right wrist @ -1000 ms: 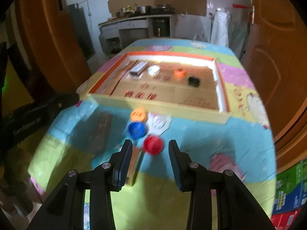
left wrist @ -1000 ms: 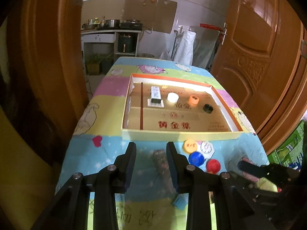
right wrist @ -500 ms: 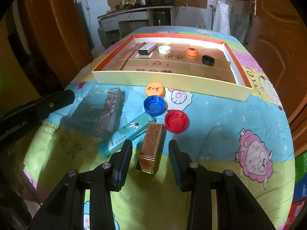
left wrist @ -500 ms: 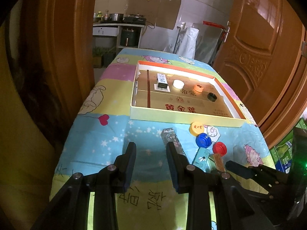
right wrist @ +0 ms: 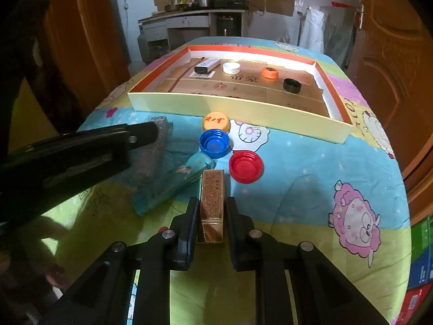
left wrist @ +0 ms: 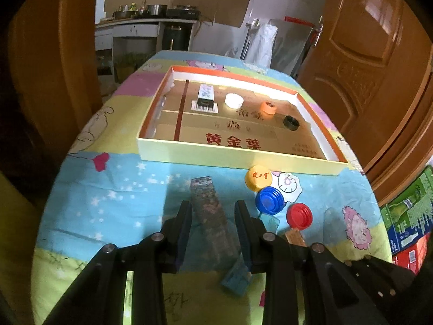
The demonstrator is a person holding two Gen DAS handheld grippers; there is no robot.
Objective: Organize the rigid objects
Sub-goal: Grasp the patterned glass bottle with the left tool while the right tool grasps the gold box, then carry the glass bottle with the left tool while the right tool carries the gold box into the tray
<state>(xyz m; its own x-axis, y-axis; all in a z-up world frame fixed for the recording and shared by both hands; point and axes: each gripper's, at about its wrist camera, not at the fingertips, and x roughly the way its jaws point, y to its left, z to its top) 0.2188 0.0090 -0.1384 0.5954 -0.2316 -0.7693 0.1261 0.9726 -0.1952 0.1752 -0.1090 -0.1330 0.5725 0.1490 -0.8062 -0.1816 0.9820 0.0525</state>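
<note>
- Gold-brown box [right wrist: 212, 197] lying flat on the cartoon-print tablecloth [right wrist: 303, 187], near edge of the table, long side running near to far.
- Clamped on both long sides by the right gripper [right wrist: 210, 211], jaws narrowed right down onto it.
- Teal box [right wrist: 167, 187] just left of it, lying at a slant, its far end close to the gold-brown box's far end.
- Dark patterned box [left wrist: 209, 214] farther left, lying flat between the fingers of the left gripper [left wrist: 212, 211]; fingers set partly apart with gaps on both sides, not pressing.
- Red cap [right wrist: 245, 166] just right of the gold-brown box's far end, open side up.
- Blue cap [right wrist: 214, 143] beyond and left of the red one, open side up; yellow cap [right wrist: 216, 121] beyond that, top side up, just short of the tray.
- Shallow cardboard tray [right wrist: 238, 107] farther along the table, cream wall outside, orange rim.
- Inside the tray, left to right: small dark-ended box [right wrist: 207, 65], white cap [right wrist: 231, 67], orange cap [right wrist: 269, 72], black cap [right wrist: 292, 85].
- Wooden door [right wrist: 395, 62] at right; kitchen counter with pots [right wrist: 200, 5] far behind.
</note>
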